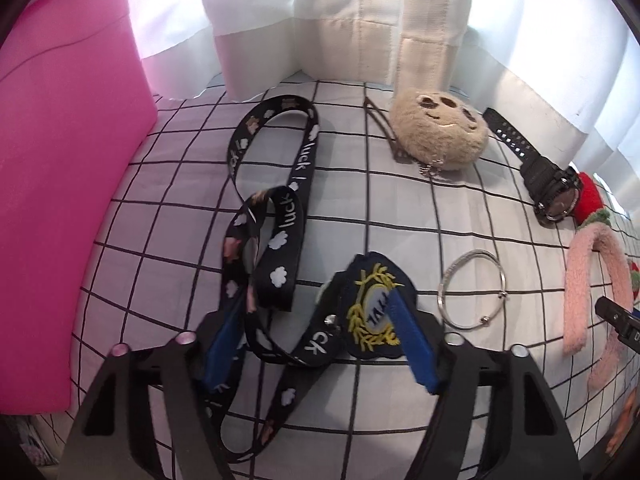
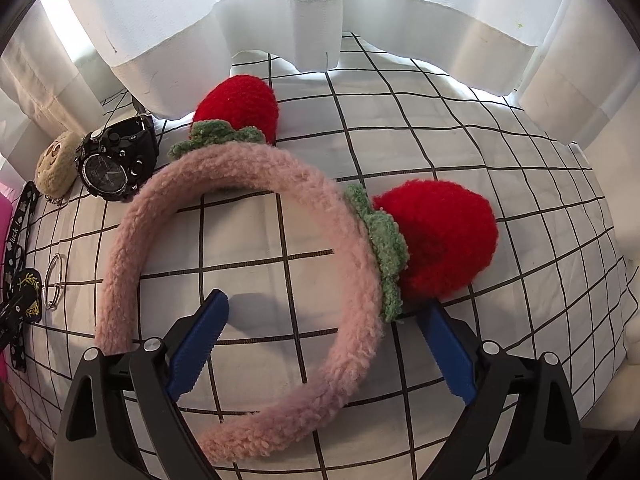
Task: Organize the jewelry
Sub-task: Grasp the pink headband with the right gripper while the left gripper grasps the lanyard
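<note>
My left gripper (image 1: 316,320) is open, its blue pads on either side of a black lanyard (image 1: 276,216) and a dark embroidered badge (image 1: 370,312) lying on the checked cloth. A silver bangle (image 1: 474,288), a beige plush smiley charm (image 1: 440,132) and a black watch (image 1: 548,180) lie beyond. My right gripper (image 2: 324,312) is open, straddling the right arm of a pink fuzzy headband (image 2: 248,184) with two red strawberry pompoms (image 2: 440,236). The watch also shows in the right wrist view (image 2: 114,160), as do the bangle (image 2: 54,280) and the charm (image 2: 56,160).
A pink box (image 1: 68,184) stands at the left on the white checked cloth (image 1: 160,240). White curtains (image 2: 280,8) hang along the back edge. The right gripper's tip (image 1: 616,316) shows at the right of the left wrist view.
</note>
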Demonstrator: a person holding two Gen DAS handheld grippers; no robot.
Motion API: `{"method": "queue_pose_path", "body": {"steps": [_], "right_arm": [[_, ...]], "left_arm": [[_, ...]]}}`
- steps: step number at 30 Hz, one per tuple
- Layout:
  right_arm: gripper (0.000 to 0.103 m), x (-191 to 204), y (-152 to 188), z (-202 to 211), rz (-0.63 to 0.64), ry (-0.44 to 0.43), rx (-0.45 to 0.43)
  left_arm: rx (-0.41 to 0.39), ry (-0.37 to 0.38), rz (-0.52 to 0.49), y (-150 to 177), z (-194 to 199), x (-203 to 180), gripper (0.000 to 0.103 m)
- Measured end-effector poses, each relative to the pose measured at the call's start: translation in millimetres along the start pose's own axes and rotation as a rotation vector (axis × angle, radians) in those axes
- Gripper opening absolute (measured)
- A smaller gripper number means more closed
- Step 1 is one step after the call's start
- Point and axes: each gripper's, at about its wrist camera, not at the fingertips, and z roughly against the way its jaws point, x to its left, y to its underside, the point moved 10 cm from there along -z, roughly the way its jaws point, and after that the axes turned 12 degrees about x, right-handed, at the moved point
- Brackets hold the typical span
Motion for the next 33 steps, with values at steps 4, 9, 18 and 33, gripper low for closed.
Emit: {"method": "queue_pose_path", "body": {"steps": [4,9,18,33], "right_arm": [[0.058,7.2,4.2,7.8,0.016,0.004,-0.031],[0.016,10.3,3.3,12.9,0.028,0.007,-0.048],[0.011,2.1,8.0,21.4,0.005,-0.027,-0.079],[0.011,0.6,12.3,68.9,-0.005,-0.073,-0.170]], "left_arm": [[0.000,0.013,-0.016,3.0,2.6,-10.6,0.035],[-0.011,0.020,-0.010,5.9,9.5,-8.2,0.029],[-0.045,-0.001,-0.011,10.8,26.0,5.5,0.012],[-0.188,0.065,0.020,0.2,99.8,14.5,0.011]]}}
